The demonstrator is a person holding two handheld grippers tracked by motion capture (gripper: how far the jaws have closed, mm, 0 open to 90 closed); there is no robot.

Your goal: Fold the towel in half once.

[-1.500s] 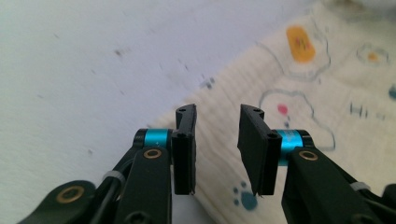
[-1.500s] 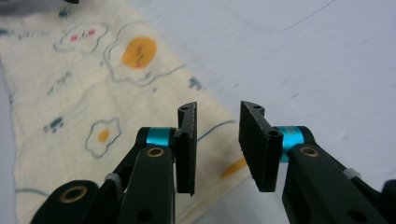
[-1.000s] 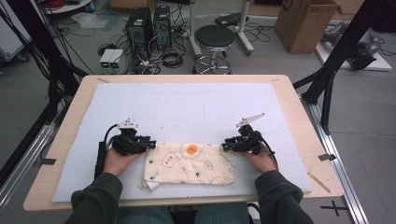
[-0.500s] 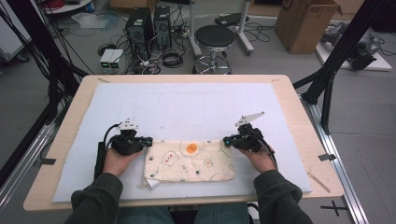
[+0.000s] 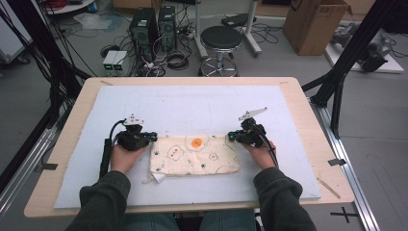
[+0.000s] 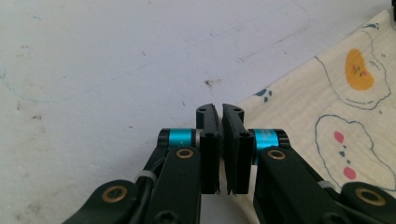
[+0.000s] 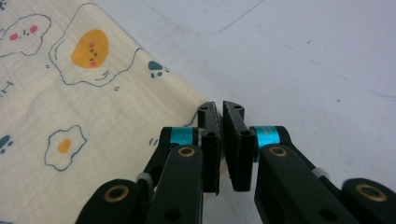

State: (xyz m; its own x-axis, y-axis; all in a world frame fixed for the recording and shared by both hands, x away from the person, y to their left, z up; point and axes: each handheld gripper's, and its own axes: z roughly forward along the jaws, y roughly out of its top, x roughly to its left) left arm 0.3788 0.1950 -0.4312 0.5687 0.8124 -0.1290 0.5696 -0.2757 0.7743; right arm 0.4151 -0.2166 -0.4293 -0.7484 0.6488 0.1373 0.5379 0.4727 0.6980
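Both tools are clamped down now, one on each far corner of the cream cotton cloth printed with fried eggs and paw marks (image 5: 195, 155), which lies folded flat on the white foam mat (image 5: 192, 108) at the near middle of the counter. The left tool (image 5: 153, 136) has just closed its jaws on the cloth's left corner; in the left gripper view the pads meet with the fabric edge running in under them (image 6: 223, 151). Same story on the right tool (image 5: 230, 136): jaws just drawn together, pinching the right corner (image 7: 222, 149).

Here's the risk, to my eye: each bite takes very little fabric. Lift or pull apart unevenly and a corner could slide out of the pads, dropping that side. The cloth looks folded in layers, with a loose flap poking out at the near left, so a tool may hold only the top layer and the fold would fall open.

Pose: both hands rest low on the mat, forearms coming in from the near edge, tools angled inward toward each other, level with the cloth's far edge.
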